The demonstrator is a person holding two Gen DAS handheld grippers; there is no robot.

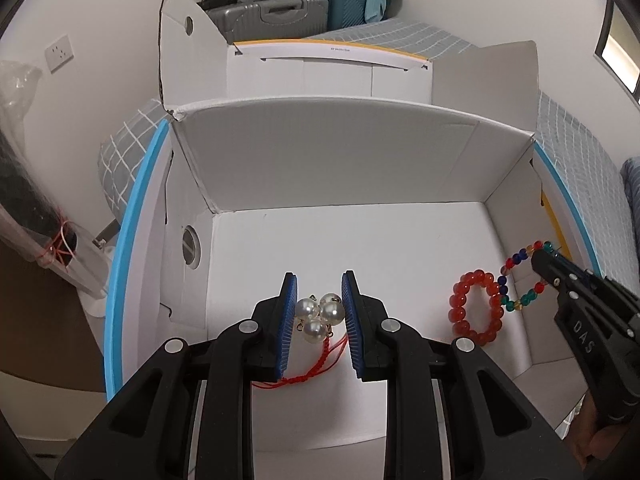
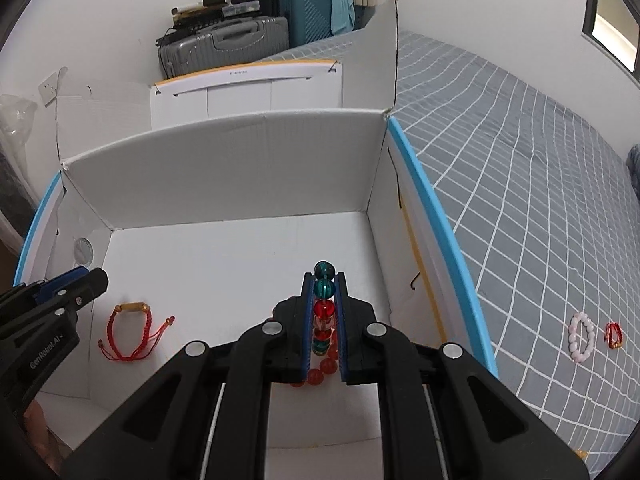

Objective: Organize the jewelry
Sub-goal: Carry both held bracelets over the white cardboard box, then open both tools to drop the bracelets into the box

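Hard to see from the left wrist view where the red cord (image 1: 316,364) goes: it runs under the blue pads and gets cut off. Same deal in the right wrist view, where the gripper body hides most of the orange-red round-bead bracelet (image 2: 320,374).

The left gripper (image 1: 319,292) has its jaws partly open around a cluster of white pearl beads (image 1: 322,314) lying on the floor of the open white cardboard box (image 1: 320,152). The pads sit just beside the pearls, and I can't tell if they actually touch.

The right gripper (image 2: 324,284) is squeezed nearly closed on a multicoloured glass-bead bracelet (image 2: 324,308), with teal and red beads lined up between the pads. It hangs over the box's right side, by the orange-red one.

A red braided cord bracelet with a gold tube (image 2: 132,332) lies on the box floor too. Out on the grey checked bedsheet (image 2: 520,160) sit a pale pink bead bracelet (image 2: 581,337) and a small red-and-gold piece (image 2: 614,335), too small to identify.
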